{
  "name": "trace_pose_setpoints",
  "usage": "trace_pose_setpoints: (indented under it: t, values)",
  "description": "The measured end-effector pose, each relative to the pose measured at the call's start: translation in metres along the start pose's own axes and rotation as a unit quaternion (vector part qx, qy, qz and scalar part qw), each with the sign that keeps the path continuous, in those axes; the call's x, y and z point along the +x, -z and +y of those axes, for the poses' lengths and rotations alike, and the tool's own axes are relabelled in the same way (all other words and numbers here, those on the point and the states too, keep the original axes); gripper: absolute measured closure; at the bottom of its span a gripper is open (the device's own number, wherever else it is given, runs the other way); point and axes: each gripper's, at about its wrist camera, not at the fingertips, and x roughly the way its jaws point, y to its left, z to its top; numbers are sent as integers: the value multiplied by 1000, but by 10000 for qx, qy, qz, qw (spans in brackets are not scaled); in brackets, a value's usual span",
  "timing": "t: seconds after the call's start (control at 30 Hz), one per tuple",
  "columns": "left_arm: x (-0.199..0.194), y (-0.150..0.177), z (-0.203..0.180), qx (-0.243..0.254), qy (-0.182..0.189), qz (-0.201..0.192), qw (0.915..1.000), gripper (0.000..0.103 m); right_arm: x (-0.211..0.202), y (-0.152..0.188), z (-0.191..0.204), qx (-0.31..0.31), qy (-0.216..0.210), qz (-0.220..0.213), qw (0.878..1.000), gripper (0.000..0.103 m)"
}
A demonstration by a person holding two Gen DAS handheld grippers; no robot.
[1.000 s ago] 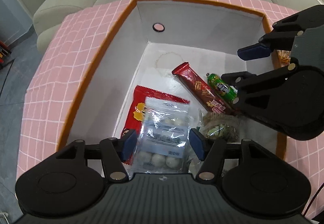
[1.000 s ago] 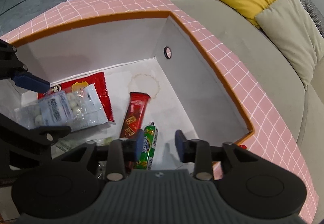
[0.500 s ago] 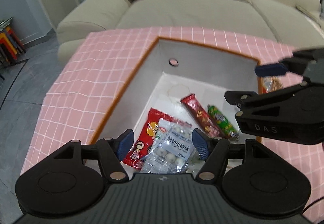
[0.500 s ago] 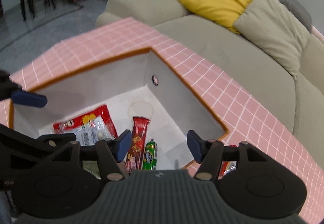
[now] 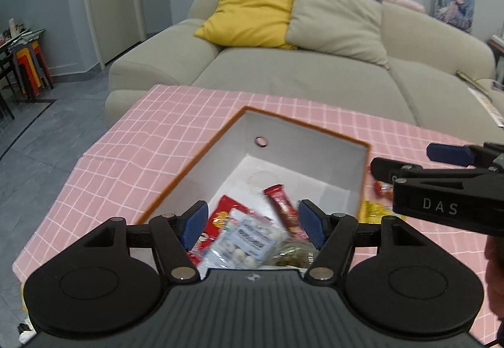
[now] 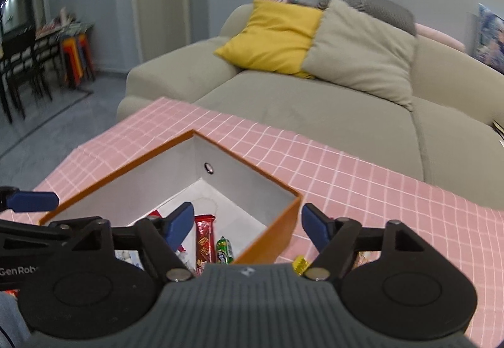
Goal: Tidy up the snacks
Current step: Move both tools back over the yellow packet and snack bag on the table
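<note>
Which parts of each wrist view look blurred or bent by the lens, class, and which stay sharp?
Left wrist view: the snack packets in the box are smeared by motion blur, the sofa is fairly sharp, and the tablecloth grid lines bow from fisheye distortion. Right wrist view: softer overall, yellow cushion blurred, the right gripper body crisp.

A pink cloth [image 5: 132, 159] with white grid lines covers the desk. The box [image 6: 271, 231] is orange outside, white inside. One cushion [image 5: 249, 14] is yellow.

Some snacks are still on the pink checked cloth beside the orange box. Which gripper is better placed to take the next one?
Probably the right gripper: its jaws stand open and empty, the yellow packet lies just below it outside the orange box. The left gripper hangs over the box's inside.
</note>
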Motion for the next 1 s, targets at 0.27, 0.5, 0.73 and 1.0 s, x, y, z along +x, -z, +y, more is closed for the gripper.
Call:
trace_pose_setpoints:
  t: [0.27,0.5,0.73,1.0]
  values:
    - [-13,15,-34,188,414,-171,9988,25,-31,38,-23,279,228,-151,9992,27]
    - [-10,31,-67,345,797,-86,9962,25,-39,78,-56,539,562,58,9969,27]
    - [0,42,-102,525,1112,92,9924,25,-39,113,-87,648,850,292,9938,28]
    - [23,44,-131,642,1172,341,9904,25,-25,121,-111,569,875,420,9936,33]
